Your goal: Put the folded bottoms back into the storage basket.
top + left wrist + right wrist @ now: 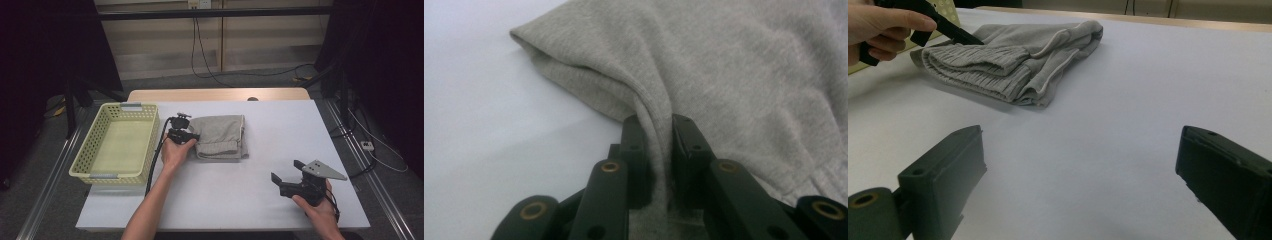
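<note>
One basket (117, 145), pale yellow and perforated, stands at the left of the white table (260, 200), its long axis running away from the person. Just to its right is the left gripper (192, 137), one of two on the table, held in the person's left hand (175, 152). In the left gripper view its jaws are drawn close together and pinch a raised fold of cloth at the garment's left edge; the pads press on the fabric from both sides. One folded grey garment (220, 136) lies flat on the table just right of that gripper, near the middle of the tabletop and slightly toward the far side. Its outline is nearly square, so a long axis cannot be stated with certainty; the ribbed hem (978, 67) lies along the side nearer the person. Well apart, at the near right, the right gripper (287, 175) rests in the person's right hand (320, 210), pointing left toward the garment, its jaws spread wide with nothing between them.
</note>
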{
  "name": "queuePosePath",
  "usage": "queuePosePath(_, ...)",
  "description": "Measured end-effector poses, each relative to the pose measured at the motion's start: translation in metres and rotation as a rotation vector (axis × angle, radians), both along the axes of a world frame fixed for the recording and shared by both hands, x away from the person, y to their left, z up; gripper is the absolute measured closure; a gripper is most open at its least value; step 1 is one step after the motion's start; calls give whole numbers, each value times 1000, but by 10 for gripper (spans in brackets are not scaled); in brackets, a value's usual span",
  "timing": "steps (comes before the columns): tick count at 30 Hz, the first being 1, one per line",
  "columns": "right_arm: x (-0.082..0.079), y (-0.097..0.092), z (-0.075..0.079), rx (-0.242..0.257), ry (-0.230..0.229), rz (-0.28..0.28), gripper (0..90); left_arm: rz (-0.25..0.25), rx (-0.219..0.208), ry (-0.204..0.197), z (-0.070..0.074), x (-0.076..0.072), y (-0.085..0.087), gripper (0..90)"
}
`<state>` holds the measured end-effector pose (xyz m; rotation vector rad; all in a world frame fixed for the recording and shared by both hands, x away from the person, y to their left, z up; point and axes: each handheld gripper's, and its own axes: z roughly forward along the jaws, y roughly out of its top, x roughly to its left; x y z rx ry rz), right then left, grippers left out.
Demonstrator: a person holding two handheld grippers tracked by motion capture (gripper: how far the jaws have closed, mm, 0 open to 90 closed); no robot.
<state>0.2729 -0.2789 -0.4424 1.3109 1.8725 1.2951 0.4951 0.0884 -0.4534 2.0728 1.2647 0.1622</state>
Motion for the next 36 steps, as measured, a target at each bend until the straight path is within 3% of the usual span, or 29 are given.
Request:
queuePosePath(5,0,-1,0,8,5,-8,52,3,-34,9,-1,1,4,784)
queuePosePath(10,-1,-1,0,6,3,-10,52,-30,-9,-42,5,-2,4,786)
queuePosePath(17,0,-1,0,6,4,-8,52,-25,7,-80,10,-6,3,794)
queuePosePath(23,0,-1,0,9,5,-8,52,-37,-46,-108,22,-9,8,795)
queuePosePath(27,0,-1,0,9,6,-9,52,-65,-50,-142,29,-13,10,796)
queuePosePath(34,0,-2,0,8,4,-13,52,-64,-72,-184,42,-20,16,798)
queuePosePath(36,0,-2,0,9,4,-12,52,-61,-95,-195,47,-22,20,798)
